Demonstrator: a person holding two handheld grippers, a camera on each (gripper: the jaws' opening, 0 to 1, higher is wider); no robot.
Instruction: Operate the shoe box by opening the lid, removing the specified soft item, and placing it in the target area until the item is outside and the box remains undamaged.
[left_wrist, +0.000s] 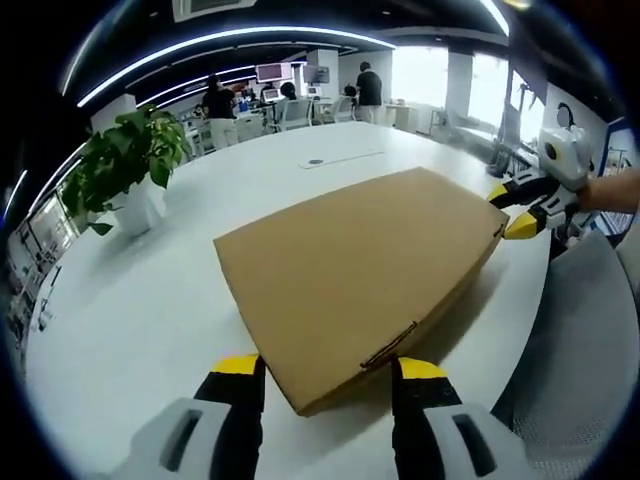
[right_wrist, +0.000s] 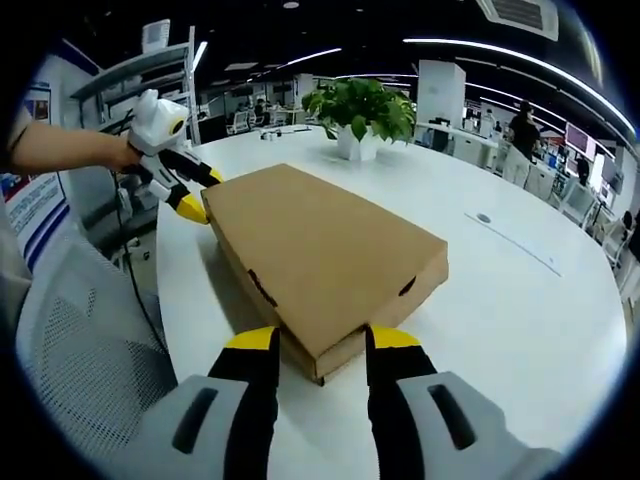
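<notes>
White round table (left_wrist: 150, 300) is sitting in an open-plan office w/ curved strip lights overhead, desks and monitors at the back, several people standing and sitting far off. A potted plant (left_wrist: 125, 170) in a white pot is standing on the tabletop, well apart from the box. A mesh office chair (right_wrist: 80, 350) is sitting at the table edge.

The shoe box (left_wrist: 365, 265) is plain brown cardboard, flat and wide, lid down and closed, a locking tab showing on the near side; no dents visible. It's lying flat on the table near the edge by the chair.

Left gripper (left_wrist: 330, 375) is sitting w/ jaws apart, straddling one corner of the box, yellow tips just beside the cardboard on either side; can't tell if they're touching. Right gripper (right_wrist: 320, 345) is doing the same at the opposite corner, jaws apart around it. In the right gripper view the left gripper is appearing at the far box corner, held by a person's hand (right_wrist: 125, 155).
</notes>
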